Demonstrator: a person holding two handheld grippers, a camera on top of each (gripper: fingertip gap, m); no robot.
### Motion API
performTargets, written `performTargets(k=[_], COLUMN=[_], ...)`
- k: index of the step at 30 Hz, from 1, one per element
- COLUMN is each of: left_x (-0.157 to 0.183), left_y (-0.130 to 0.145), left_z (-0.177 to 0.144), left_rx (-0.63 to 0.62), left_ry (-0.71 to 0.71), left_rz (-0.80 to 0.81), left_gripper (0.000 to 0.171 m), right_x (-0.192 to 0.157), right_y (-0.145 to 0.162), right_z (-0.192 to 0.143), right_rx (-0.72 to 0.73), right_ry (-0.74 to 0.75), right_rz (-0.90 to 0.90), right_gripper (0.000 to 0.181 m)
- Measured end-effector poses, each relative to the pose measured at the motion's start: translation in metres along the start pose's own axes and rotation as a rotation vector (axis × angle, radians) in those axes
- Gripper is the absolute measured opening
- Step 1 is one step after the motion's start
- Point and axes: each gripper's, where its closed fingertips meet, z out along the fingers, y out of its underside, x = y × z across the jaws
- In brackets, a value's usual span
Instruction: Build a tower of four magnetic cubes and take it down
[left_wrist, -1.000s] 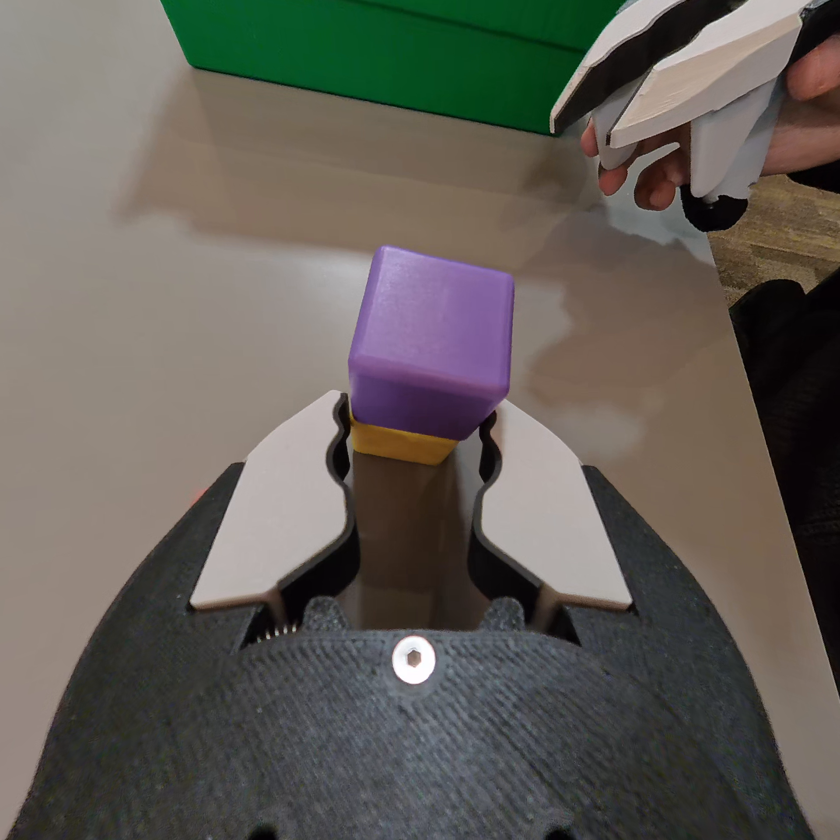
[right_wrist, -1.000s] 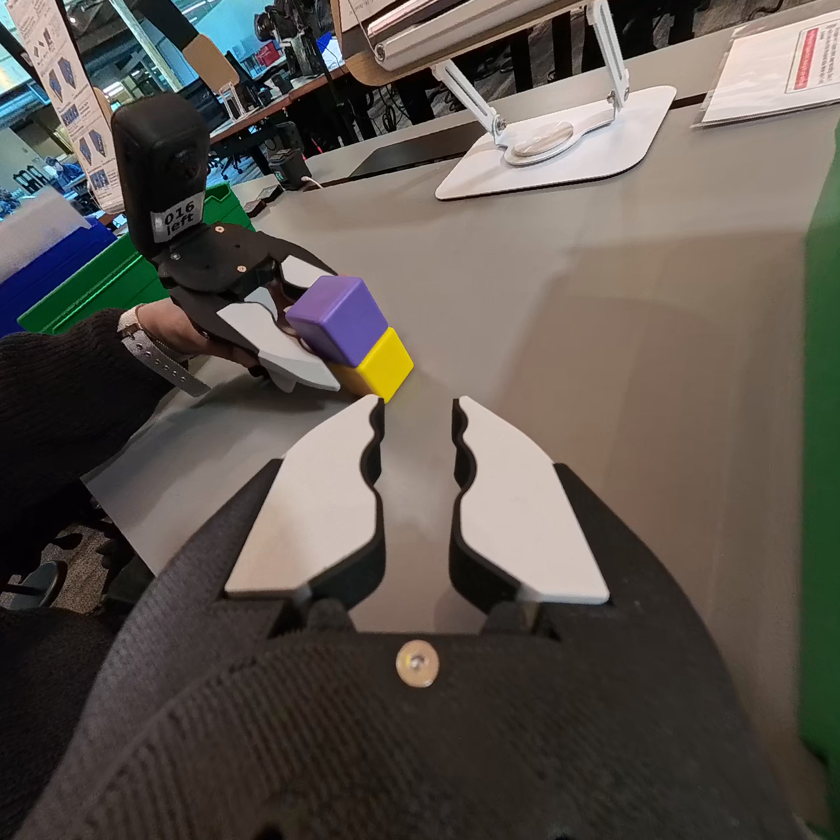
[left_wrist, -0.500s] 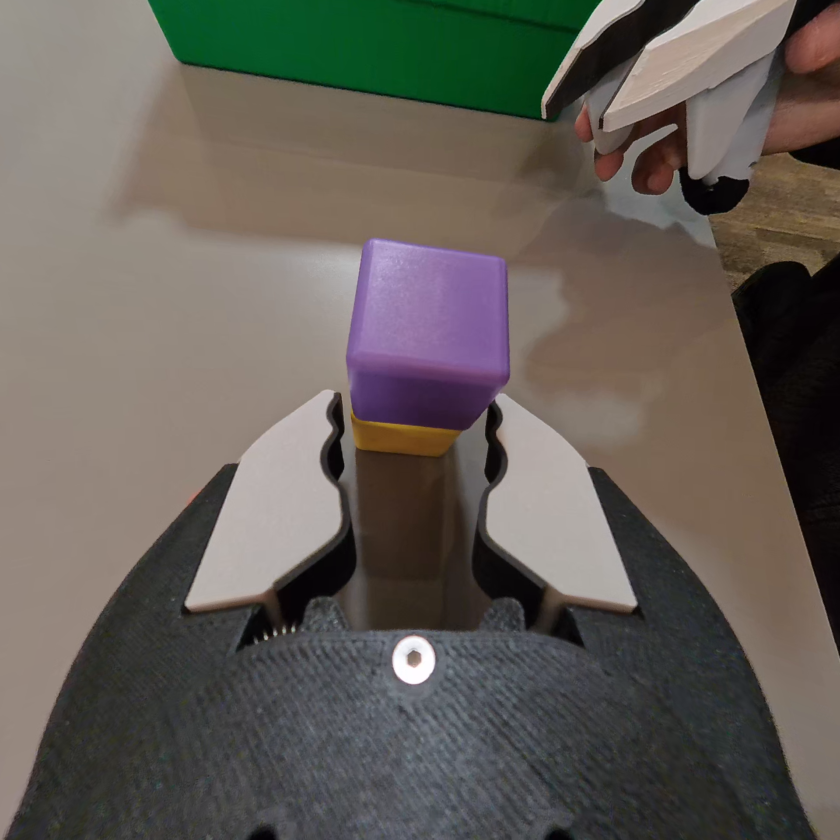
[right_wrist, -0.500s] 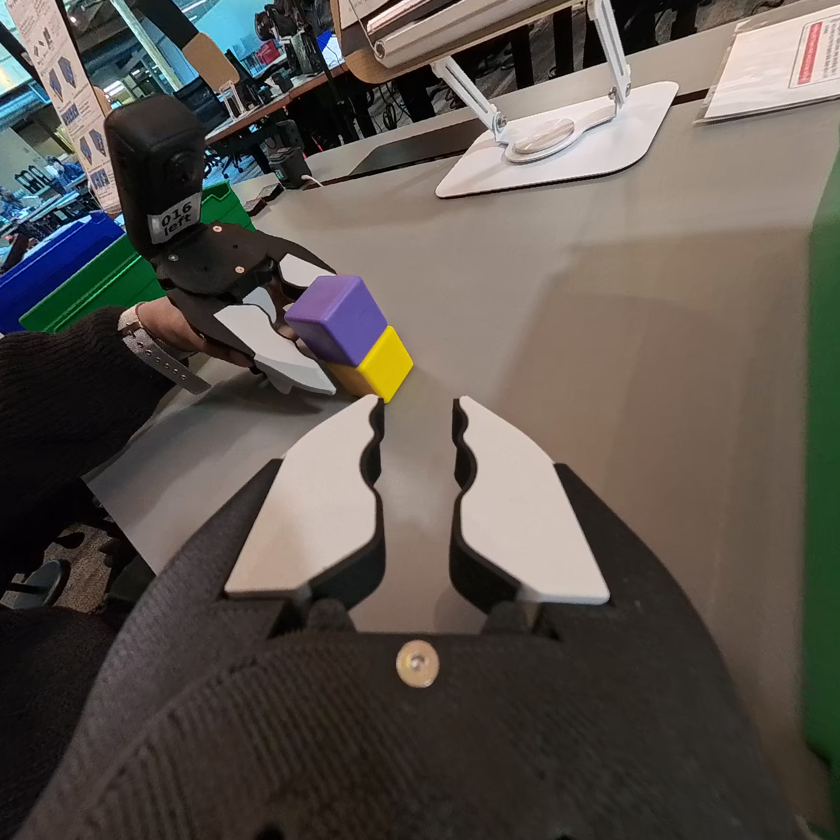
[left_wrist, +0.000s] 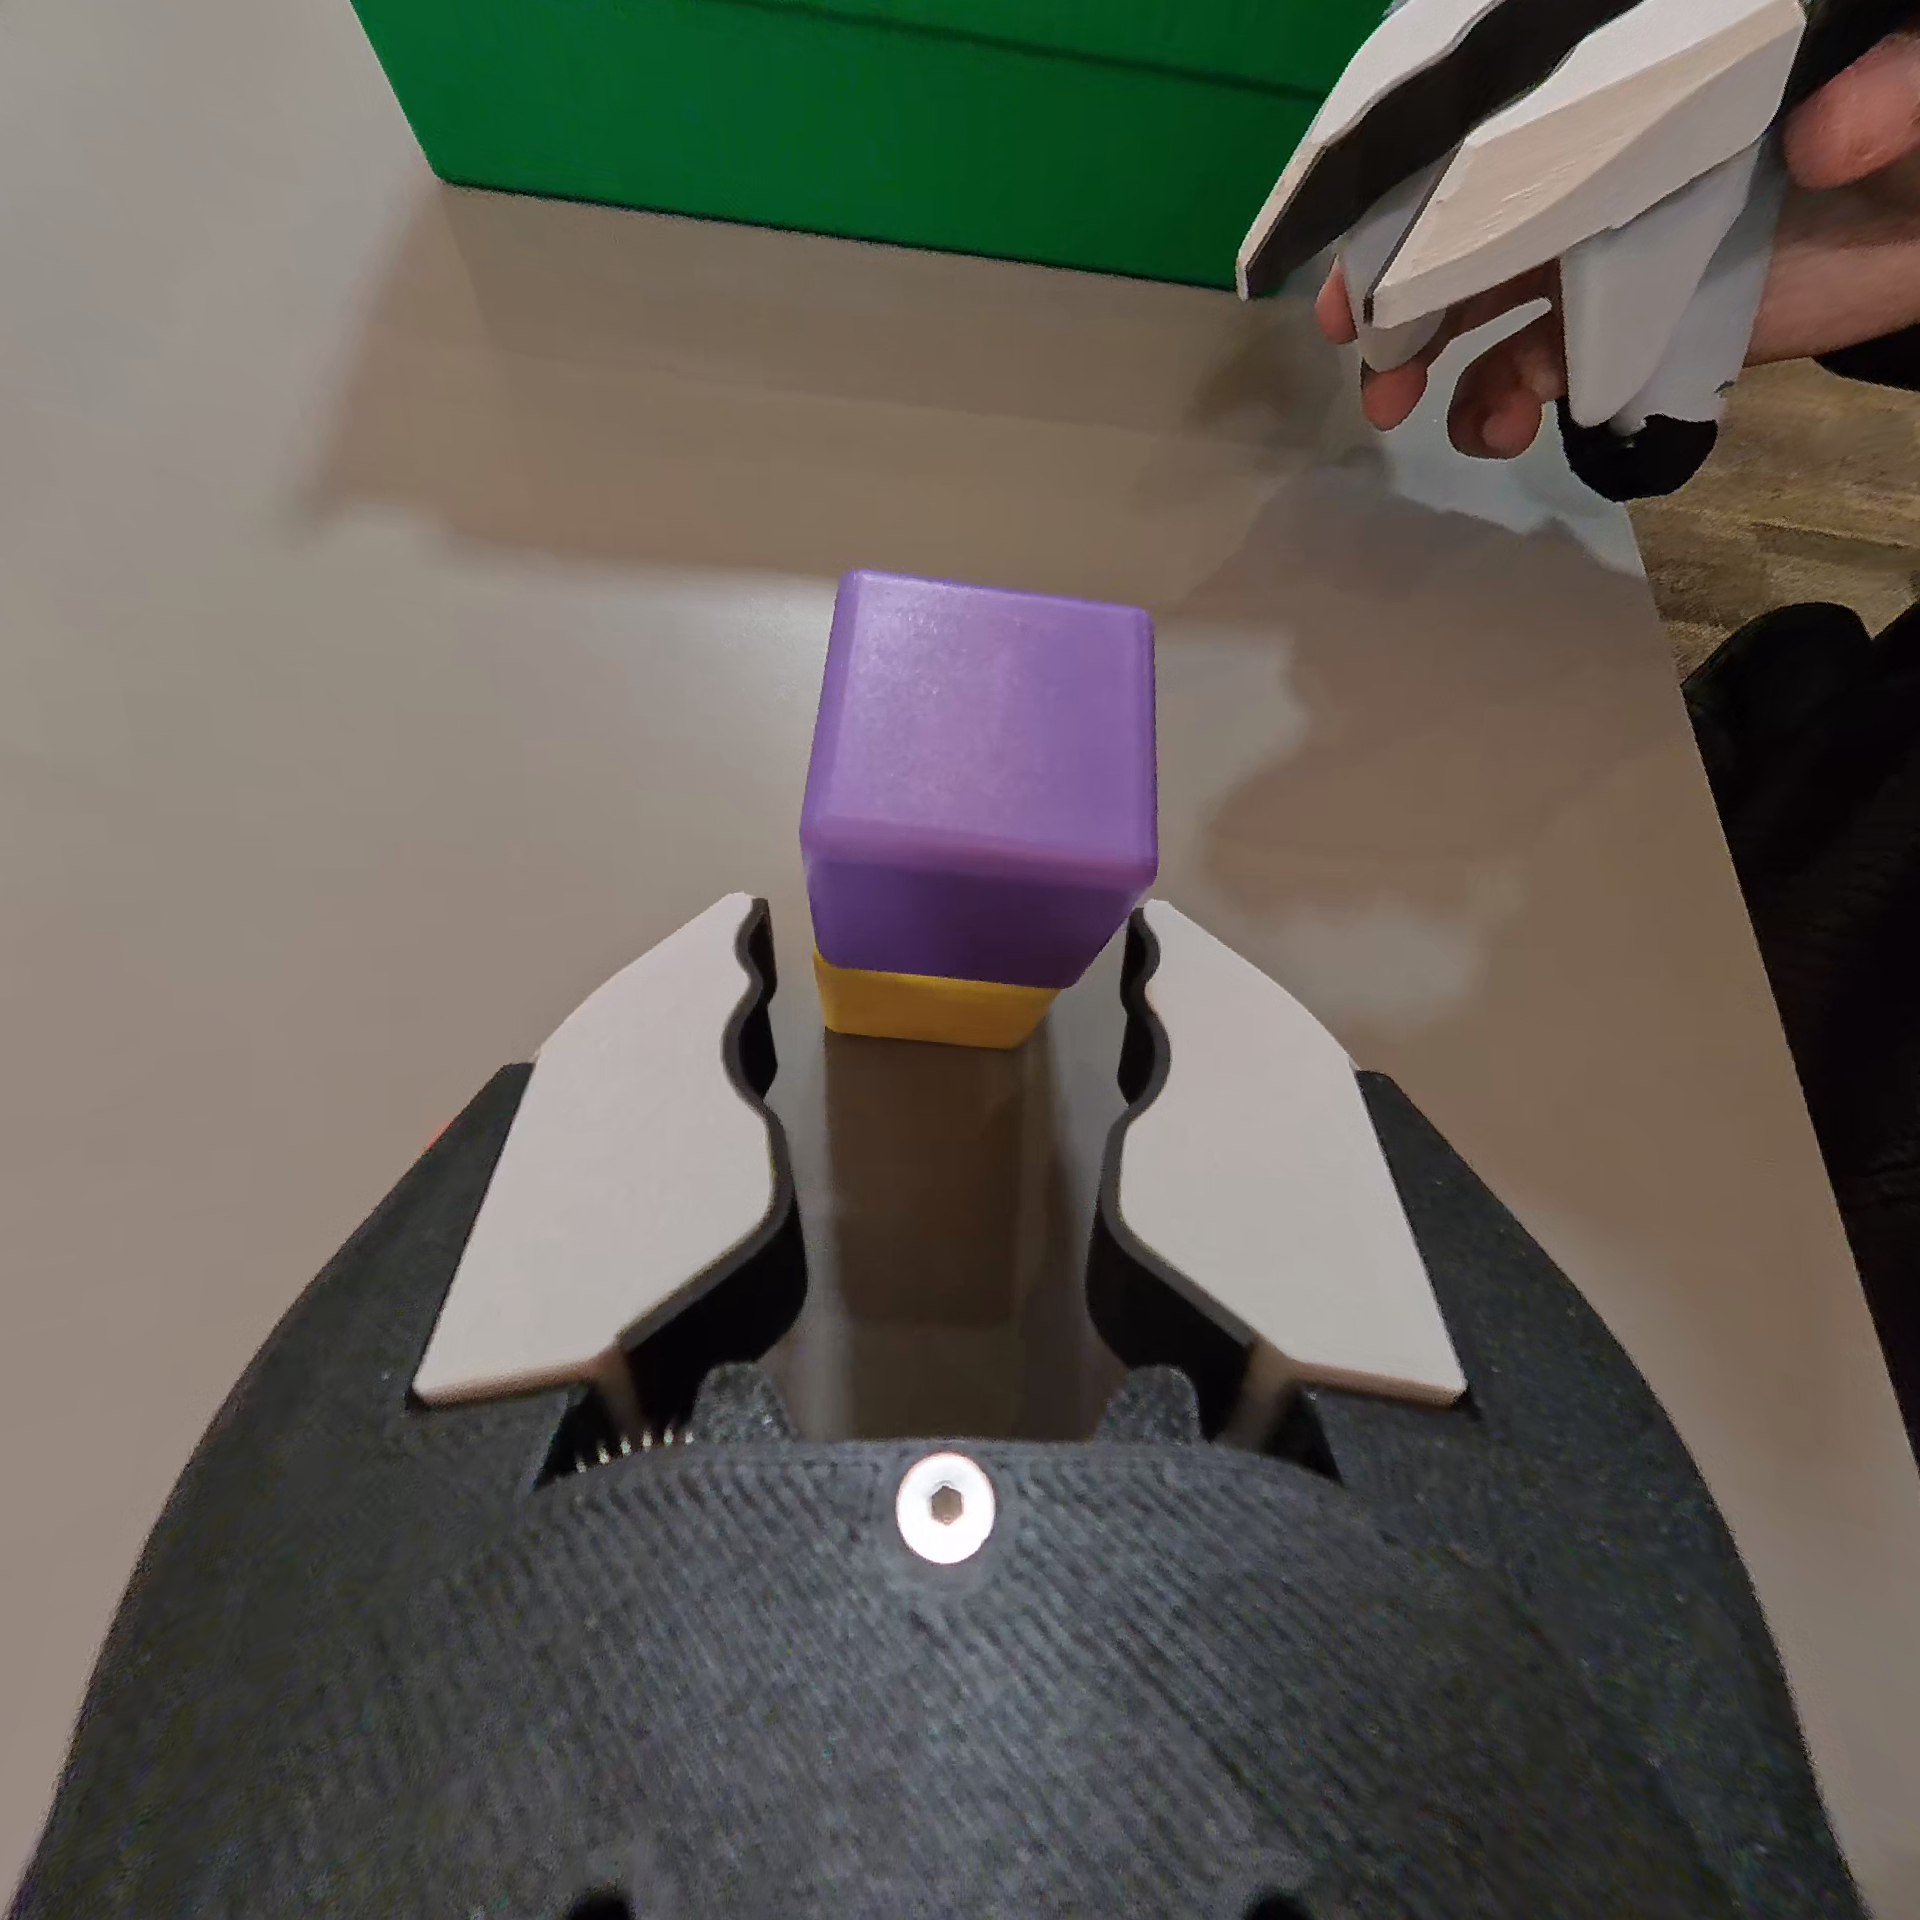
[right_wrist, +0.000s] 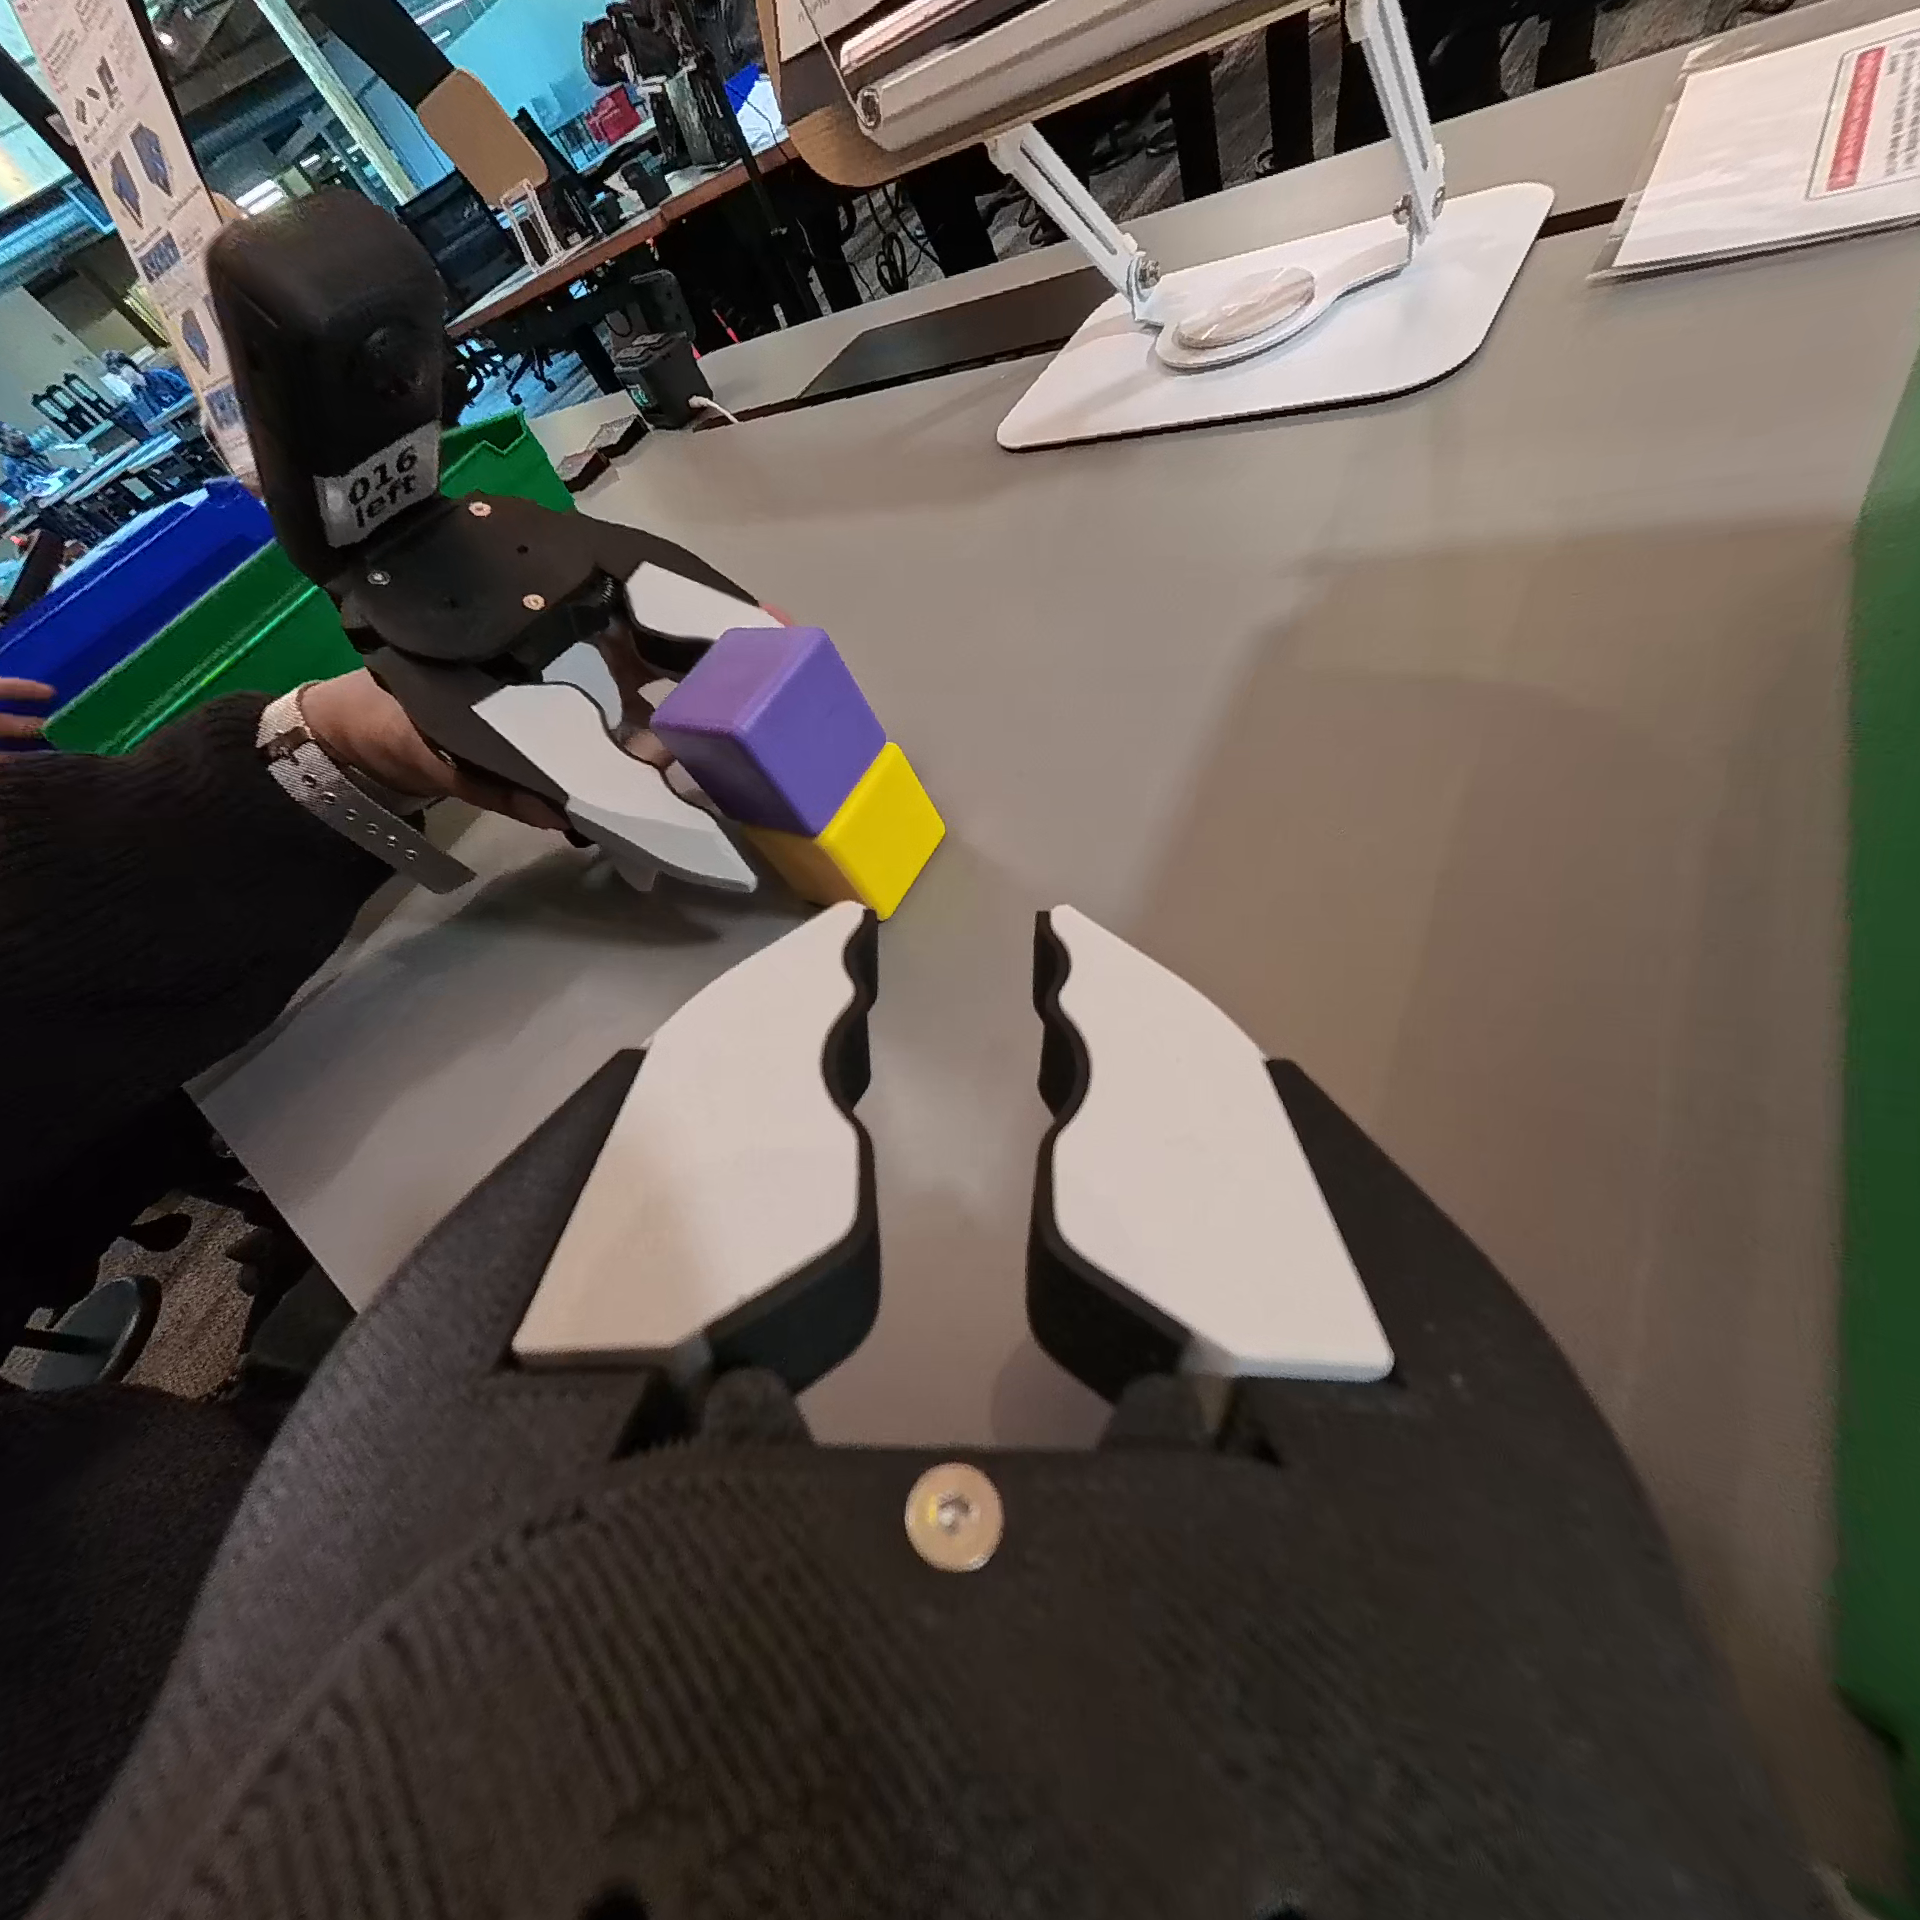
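Note:
A purple cube (left_wrist: 987, 748) stands on a yellow cube (left_wrist: 925, 1008) on the grey table (left_wrist: 416, 623). My left gripper (left_wrist: 948, 925) is open, its fingertips flanking the near lower part of the purple cube with small gaps on both sides. In the right wrist view the purple cube (right_wrist: 779, 727) sits slightly offset on the yellow cube (right_wrist: 883, 831), with a left finger (right_wrist: 644, 800) beside them. My right gripper (right_wrist: 951, 920) is open and empty, held above the table a little short of the stack. It also shows in the left wrist view (left_wrist: 1309, 291), up at the right.
A green bin (left_wrist: 883, 125) stands at the far side of the table, and also shows at the right edge of the right wrist view (right_wrist: 1886, 935). The table's edge (left_wrist: 1766, 1039) runs along the right. A white stand (right_wrist: 1299, 343) and a paper sheet (right_wrist: 1787, 156) lie farther off.
My left gripper's fingers have spread apart and come off the purple cube, which stays on the yellow cube. My right gripper has barely moved.

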Motion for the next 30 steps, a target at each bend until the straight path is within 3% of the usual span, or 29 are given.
performTargets(k=[4, 8, 11, 14, 16, 18, 21, 24, 26, 30], left_x=[0.001, 0.001, 0.0, -0.019, -0.036, -0.048, -0.053, -0.056, -0.057, -0.054], left_y=[-0.008, -0.015, -0.021, -0.009, 0.016, 0.058, 0.136, 0.197, 0.233, 0.273], left_z=[-0.011, -0.047, -0.097, -0.175, -0.243, -0.309, -0.375, -0.399, -0.402, -0.402], left_rx=[0.018, 0.065, 0.153, 0.197, 0.203, 0.159, 0.085, 0.077, 0.003, -0.17], left_ry=[-0.035, -0.161, -0.316, -0.607, -0.865, -1.099, -1.273, -1.331, -1.384, -1.484], left_rz=[-0.017, -0.089, -0.168, -0.26, -0.342, -0.454, -0.752, -0.975, -1.087, -1.209], left_gripper=[0.069, 0.073, 0.072, 0.072, 0.072, 0.071, 0.076, 0.079, 0.079, 0.08], right_x=[0.001, 0.001, 0.002, 0.001, 0.0, -0.001, -0.001, -0.005, -0.006, -0.003], right_y=[-0.001, -0.001, -0.002, -0.002, -0.003, -0.001, 0.002, 0.004, 0.005, 0.002], right_z=[0.0, -0.001, 0.0, 0.0, 0.0, 0.002, 0.004, 0.005, 0.005, 0.004], right_rx=[0.003, 0.006, 0.009, 0.014, 0.016, 0.009, -0.014, -0.027, -0.027, -0.016], right_ry=[0.005, 0.005, 0.006, 0.0, -0.006, -0.005, 0.023, 0.033, 0.033, 0.035], right_rz=[-0.002, 0.004, 0.012, 0.031, 0.043, 0.042, -0.028, -0.083, -0.092, -0.069], right_gripper=[0.029, 0.029, 0.029, 0.029, 0.029, 0.03, 0.03, 0.03, 0.029, 0.029])
